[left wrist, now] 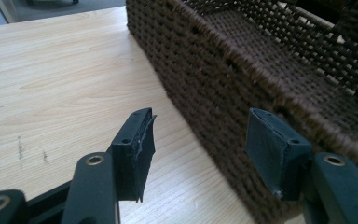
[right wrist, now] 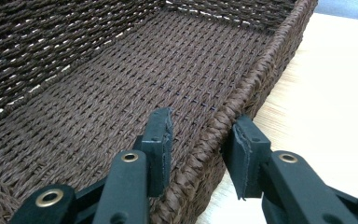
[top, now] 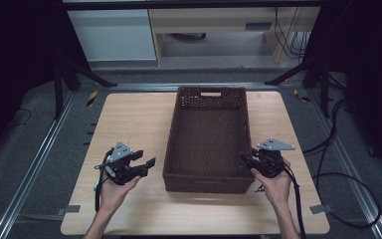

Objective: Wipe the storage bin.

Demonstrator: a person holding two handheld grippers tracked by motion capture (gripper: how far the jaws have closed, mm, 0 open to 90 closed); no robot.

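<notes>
The wooden table (top: 129, 119) carries one large thing, a dark brown woven basket (top: 206, 142), empty, standing lengthwise at the middle with its near end close to the person's edge, probably so both hands can reach a long side each. The right gripper (top: 246, 160) sits at the basket's near right corner, and the right gripper view shows why: one jaw stands inside the wall and the other outside, straddling the rim (right wrist: 242, 95) for a pinch. Its jaws are narrow, but I cannot tell whether the pads press the weave yet. The left gripper (top: 146, 167) hangs beside the left wall, apart from it, jaws wide with nothing between them, apparently lining up for its own grip.
</notes>
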